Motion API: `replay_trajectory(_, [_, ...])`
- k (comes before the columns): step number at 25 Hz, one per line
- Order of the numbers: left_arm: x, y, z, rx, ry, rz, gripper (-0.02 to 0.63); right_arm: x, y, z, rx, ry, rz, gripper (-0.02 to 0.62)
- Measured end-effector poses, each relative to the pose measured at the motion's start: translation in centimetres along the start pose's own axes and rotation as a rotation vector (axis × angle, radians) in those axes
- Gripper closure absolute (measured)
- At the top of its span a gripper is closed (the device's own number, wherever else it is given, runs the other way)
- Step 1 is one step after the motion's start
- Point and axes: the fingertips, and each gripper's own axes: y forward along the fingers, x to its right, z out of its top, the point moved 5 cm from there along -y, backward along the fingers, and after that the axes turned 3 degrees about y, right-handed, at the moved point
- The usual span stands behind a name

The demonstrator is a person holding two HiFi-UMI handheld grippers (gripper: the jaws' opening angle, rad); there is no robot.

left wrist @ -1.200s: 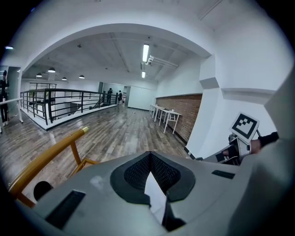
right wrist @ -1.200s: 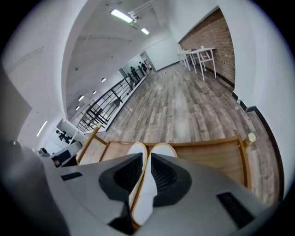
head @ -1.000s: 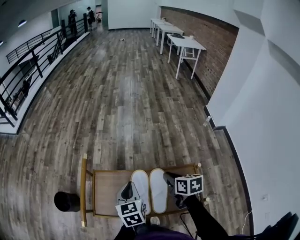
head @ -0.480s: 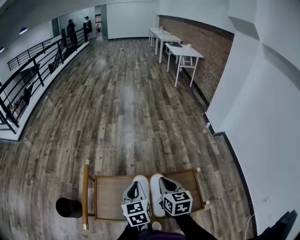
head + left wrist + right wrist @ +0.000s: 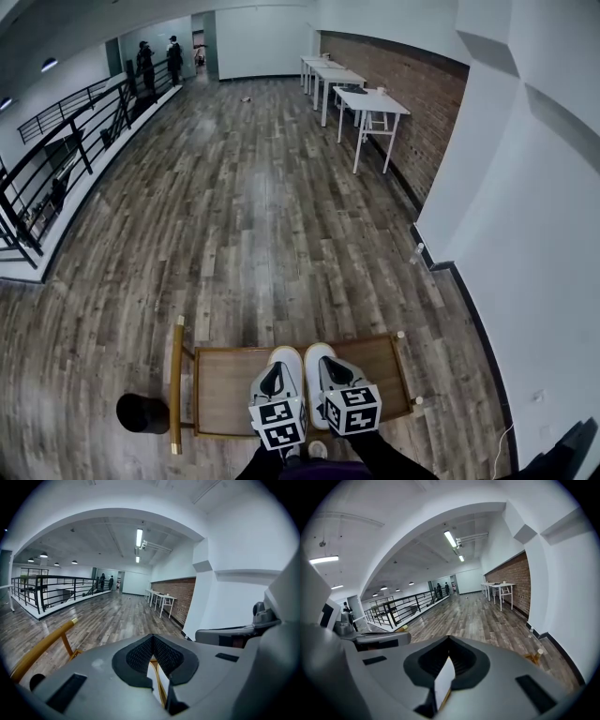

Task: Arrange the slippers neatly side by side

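Two white slippers lie side by side on a low wooden rack (image 5: pixel 220 384): the left slipper (image 5: pixel 285 357) and the right slipper (image 5: pixel 317 353), toes pointing away from me. My left gripper (image 5: pixel 272 381) hovers over the left slipper's near half, and its pads (image 5: pixel 140 654) meet at the tip with nothing gripped. My right gripper (image 5: pixel 335 371) hangs over the right slipper, its jaws also shut and empty. A sliver of white slipper (image 5: pixel 443 684) shows below the closed jaws in the right gripper view. The near ends of both slippers are hidden by the grippers.
A black round object (image 5: pixel 141 412) stands on the floor left of the rack. A yellow wooden rail (image 5: pixel 175 384) edges the rack's left side. A white wall (image 5: pixel 525 281) runs close on the right. White tables (image 5: pixel 370 98) and a black railing (image 5: pixel 56 159) are far off.
The right gripper has moved inward from the rack's right side to above the right slipper and closed its jaws. The left gripper shifted slightly right. Both slippers stayed in place.
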Motion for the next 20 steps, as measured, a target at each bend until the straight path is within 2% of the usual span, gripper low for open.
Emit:
replay_trajectory(9, [0.1,-0.5,0.8,0.027,0.019,-0.002,0.606,-0.2,-0.4,0.0,0.01,-0.001,-0.006,0.597])
replay_trajectory(20, [0.0,-1.1,0.5,0.019,0.026,-0.004,0.606,-0.4,-1.0,0.3,0.016,-0.012,-0.005,0.597])
